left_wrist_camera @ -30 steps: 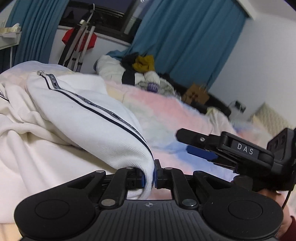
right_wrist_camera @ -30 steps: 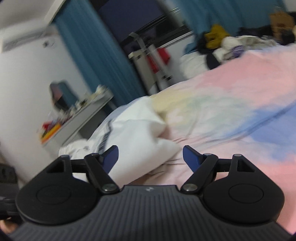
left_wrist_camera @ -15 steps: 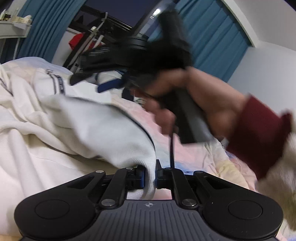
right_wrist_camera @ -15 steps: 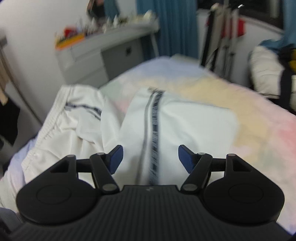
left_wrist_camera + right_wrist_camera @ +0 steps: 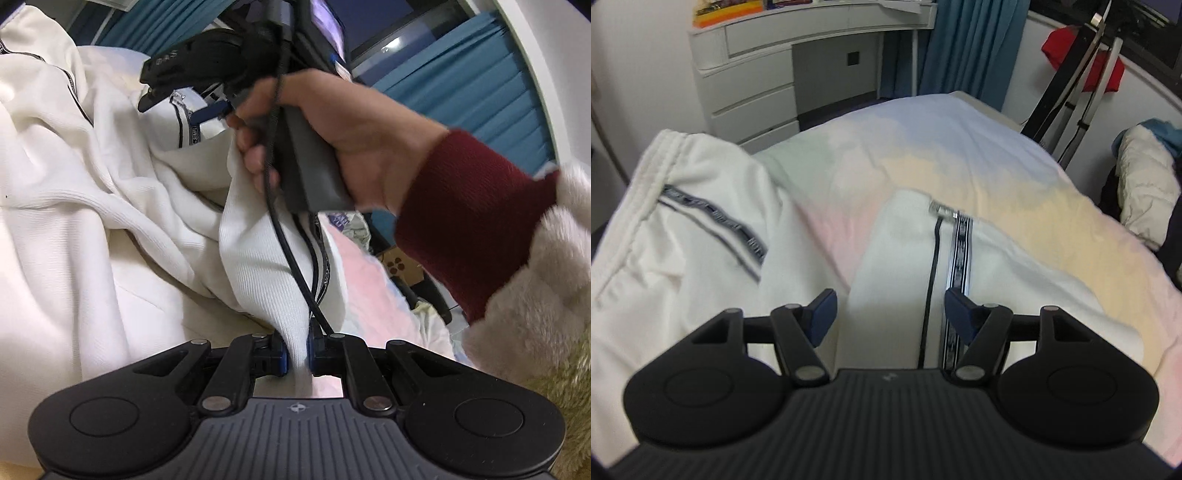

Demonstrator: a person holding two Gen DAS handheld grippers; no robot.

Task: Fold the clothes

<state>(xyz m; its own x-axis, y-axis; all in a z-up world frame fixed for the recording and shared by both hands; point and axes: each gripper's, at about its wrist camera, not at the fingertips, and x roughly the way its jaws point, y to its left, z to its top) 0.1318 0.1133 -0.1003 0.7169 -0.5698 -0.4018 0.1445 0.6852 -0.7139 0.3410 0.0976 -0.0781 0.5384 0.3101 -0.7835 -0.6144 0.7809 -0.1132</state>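
White drawer desk (image 5: 753, 74), blue curtain (image 5: 967, 48), red cloth (image 5: 1082, 62), pastel bedsheet (image 5: 923, 147).

L gripper (image 5: 297, 354): jaws pinched tight on a fold of white cloth, pointing slightly down. R gripper (image 5: 889, 314): jaws apart, just been closing in, cloth below and between but pads not pressing it, pitched steeply down. R hand (image 5: 332, 140) wraps its grey handle, dark red cuff, crossing in front of L cam.
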